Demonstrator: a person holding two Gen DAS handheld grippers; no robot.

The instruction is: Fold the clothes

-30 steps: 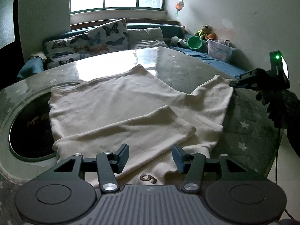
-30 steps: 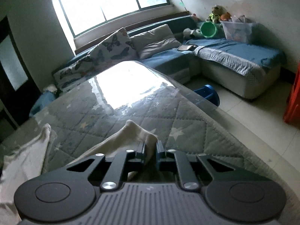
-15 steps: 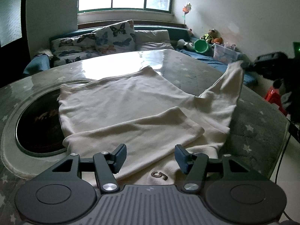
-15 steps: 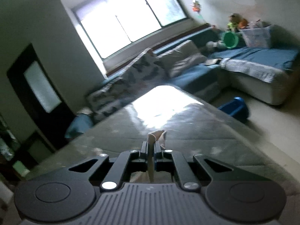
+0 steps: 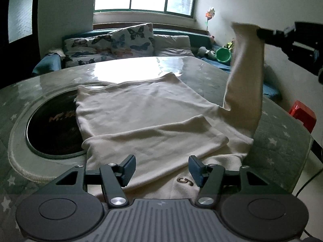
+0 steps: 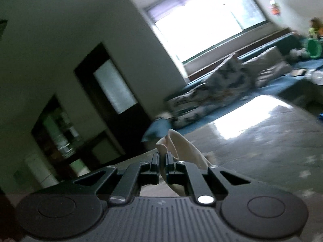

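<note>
A cream long-sleeved top (image 5: 141,113) lies spread on the glass-topped table (image 5: 282,141), one sleeve folded across its near part. My left gripper (image 5: 161,168) is open and empty, hovering just above the top's near edge by a brown "5" mark (image 5: 184,182). My right gripper (image 6: 162,159) is shut on the cuff of the other sleeve (image 6: 177,147). In the left wrist view that sleeve (image 5: 244,80) hangs lifted high at the right, held by the right gripper (image 5: 260,32).
A dark round inset (image 5: 52,127) sits in the table at the left. A sofa with butterfly cushions (image 5: 129,40) runs behind under the window. A green bucket (image 5: 223,54) and a red stool (image 5: 302,115) are at the right.
The right gripper has raised the sleeve cuff from table level to well above the table and swung it leftward. The left gripper stays open over the near edge.
</note>
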